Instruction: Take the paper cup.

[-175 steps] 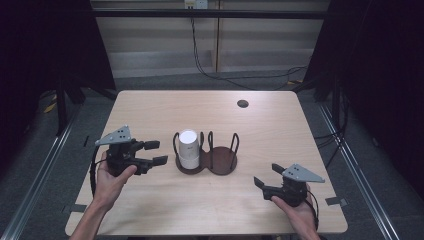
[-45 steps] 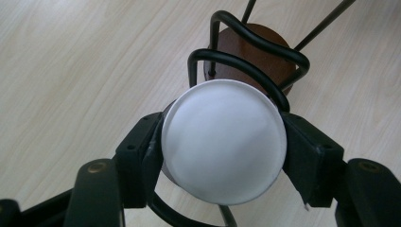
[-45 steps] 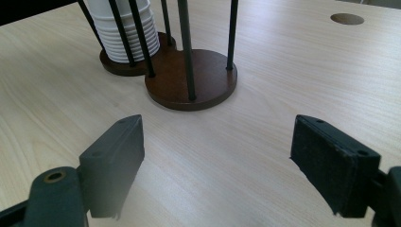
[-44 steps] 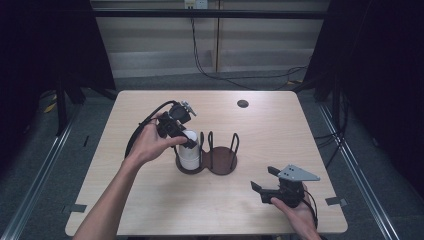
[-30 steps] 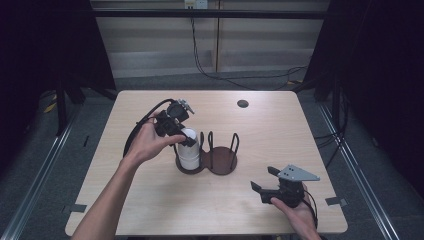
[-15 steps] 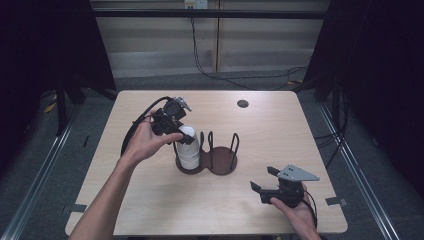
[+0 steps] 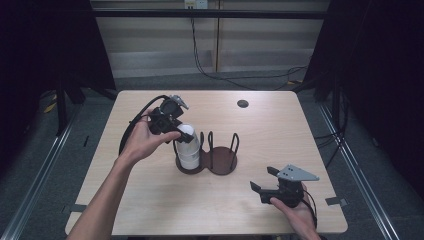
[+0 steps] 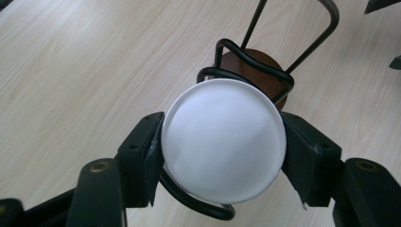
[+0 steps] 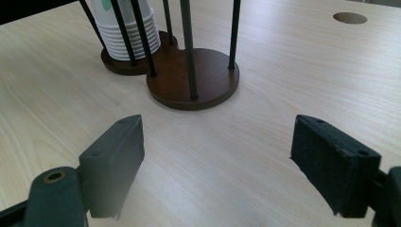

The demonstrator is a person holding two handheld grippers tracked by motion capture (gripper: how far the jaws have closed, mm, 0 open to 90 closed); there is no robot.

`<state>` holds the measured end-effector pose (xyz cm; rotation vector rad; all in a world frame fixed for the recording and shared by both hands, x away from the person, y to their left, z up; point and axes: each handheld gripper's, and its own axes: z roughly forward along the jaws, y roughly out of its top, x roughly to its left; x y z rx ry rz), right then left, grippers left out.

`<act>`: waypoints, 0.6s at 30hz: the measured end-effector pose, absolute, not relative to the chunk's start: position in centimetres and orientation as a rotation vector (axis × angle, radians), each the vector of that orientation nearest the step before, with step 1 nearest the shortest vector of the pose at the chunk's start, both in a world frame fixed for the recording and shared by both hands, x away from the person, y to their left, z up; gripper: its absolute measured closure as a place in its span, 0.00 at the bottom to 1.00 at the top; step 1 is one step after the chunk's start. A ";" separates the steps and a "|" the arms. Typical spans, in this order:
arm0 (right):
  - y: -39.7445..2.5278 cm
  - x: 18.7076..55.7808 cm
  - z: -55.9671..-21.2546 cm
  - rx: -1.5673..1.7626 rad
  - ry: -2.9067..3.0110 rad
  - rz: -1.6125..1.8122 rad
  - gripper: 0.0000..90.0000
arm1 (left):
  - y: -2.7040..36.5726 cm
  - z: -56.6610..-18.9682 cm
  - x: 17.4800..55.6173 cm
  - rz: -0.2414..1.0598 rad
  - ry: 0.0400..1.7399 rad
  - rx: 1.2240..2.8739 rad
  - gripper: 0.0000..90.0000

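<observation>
Jaws of the left gripper (image 7: 181, 131) clamp the top of the white cup stack (image 7: 188, 147), one pad on each side of the round upturned cup base, seen head-on in the left gripper view (image 8: 223, 149). Stack stands upright in the left ring of the wire cup holder (image 7: 208, 161), near the middle of the bench (image 7: 300, 130). Left hand (image 7: 145, 142) grips the tool from the left side, cable looping behind it. Holder has two round brown bases joined together, thin black wire loops rising from each; the right base is bare. In the right gripper view the stack (image 9: 124, 28) shows ribbed rims nested at the bottom, behind black wires, holder (image 9: 191, 78) ahead of the jaws.

Right gripper (image 7: 269, 182) rests low at the near right part of the bench, held by the right hand (image 7: 295, 212), grey three-cornered plate on top. Its jaws are spread wide with nothing between them, bare wood under the gap (image 9: 215, 161). Well apart from the holder. Small dark round hole (image 7: 242, 103) in the bench at the far side.
</observation>
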<state>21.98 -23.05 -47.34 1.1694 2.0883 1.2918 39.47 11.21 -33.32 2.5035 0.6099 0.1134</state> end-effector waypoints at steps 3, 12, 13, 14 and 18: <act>-23.1 22.0 -47.3 1.173 2.087 1.291 0.20 | 11.3 -33.0 39.3 0.118 0.614 2.489 0.41; -23.1 22.0 -47.3 1.174 2.088 1.290 0.20 | 11.6 -31.9 39.0 0.140 0.598 2.459 0.41; -23.1 22.0 -47.3 1.174 2.088 1.289 0.20 | 11.7 -31.8 39.0 0.145 0.594 2.454 0.41; -23.1 22.0 -47.3 1.171 2.088 1.290 0.20 | 11.8 -31.7 39.0 0.147 0.597 2.447 0.41; -23.0 22.0 -47.3 1.168 2.089 1.289 0.20 | 12.2 -31.3 38.7 0.126 0.611 2.385 0.41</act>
